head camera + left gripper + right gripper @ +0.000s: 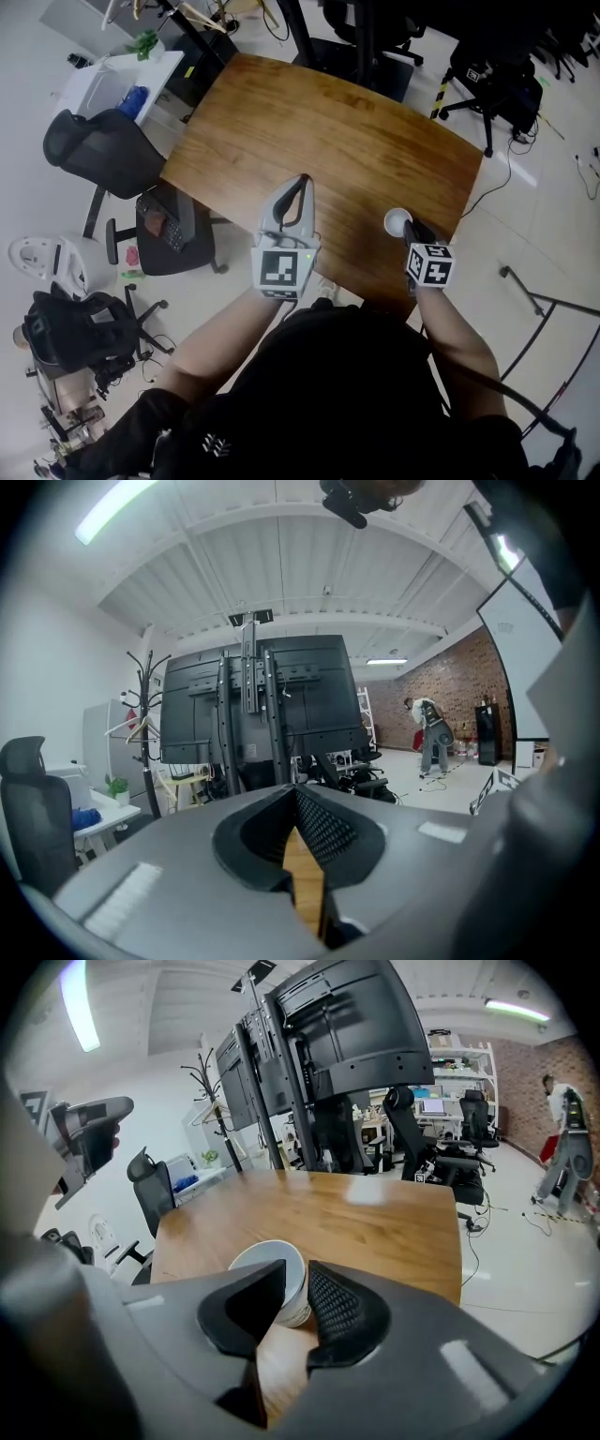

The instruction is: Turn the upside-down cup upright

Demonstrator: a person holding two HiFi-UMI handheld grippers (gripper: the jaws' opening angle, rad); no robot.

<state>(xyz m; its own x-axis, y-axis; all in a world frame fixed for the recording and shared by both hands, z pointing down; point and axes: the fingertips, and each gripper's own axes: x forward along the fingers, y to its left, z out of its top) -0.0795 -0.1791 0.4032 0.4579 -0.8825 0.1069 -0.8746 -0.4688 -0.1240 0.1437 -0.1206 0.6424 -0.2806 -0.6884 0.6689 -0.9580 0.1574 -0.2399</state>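
Right gripper view: the white cup [272,1251] is seen upright, mouth up, on the wooden table [375,1222] near its edge. Its near wall is found between the tips of the right gripper [298,1269], whose jaws are held apart. The left gripper [296,803] is kept closed, empty, well apart from the cup.

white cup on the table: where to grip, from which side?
Side wall of the white cup, about mid-height, jaws across its width. Come from the table's near edge, where the open right gripper sits. It stands on end, so the round wall offers opposing faces.
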